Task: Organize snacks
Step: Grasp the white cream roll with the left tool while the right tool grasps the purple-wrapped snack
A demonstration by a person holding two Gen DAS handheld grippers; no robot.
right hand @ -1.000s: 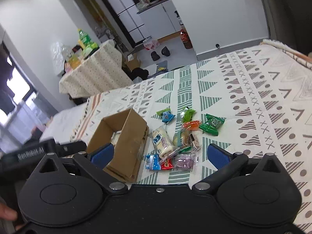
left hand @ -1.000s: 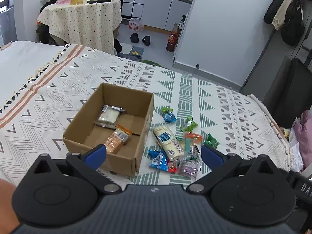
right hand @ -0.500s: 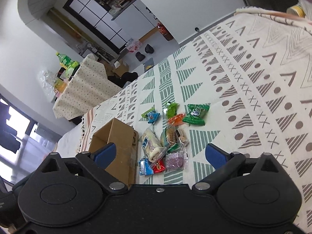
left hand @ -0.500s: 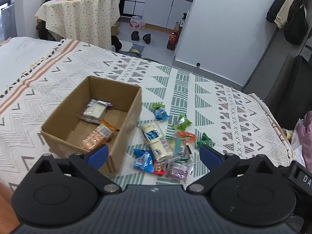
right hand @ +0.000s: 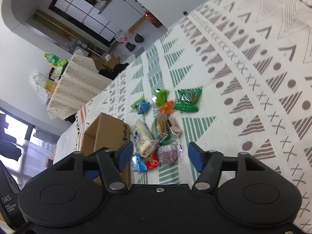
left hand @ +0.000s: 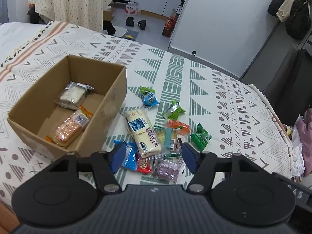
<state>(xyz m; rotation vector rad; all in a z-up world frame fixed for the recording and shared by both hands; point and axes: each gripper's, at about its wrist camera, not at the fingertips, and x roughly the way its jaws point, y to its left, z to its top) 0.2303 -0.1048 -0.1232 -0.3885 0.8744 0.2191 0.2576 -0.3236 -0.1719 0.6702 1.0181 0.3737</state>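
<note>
While hovering: left gripper (left hand: 153, 153) and right gripper (right hand: 160, 154) are gaping wide, both empty.
Snacks: loose pile (left hand: 156, 136) is lying beside the cardboard box (left hand: 109, 105).
Risk: crowded, overlapping wrappers are inviting a double pickup or slip.

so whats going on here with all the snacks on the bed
A person holds a gripper in each hand and is sorting snacks into a cardboard box on a patterned bedspread. Two packets, a pale one and an orange one, already lie in the box. The rest sit in a loose pile beside it, including a long cream packet. The left gripper and right gripper are both open above the pile, holding nothing.
</note>
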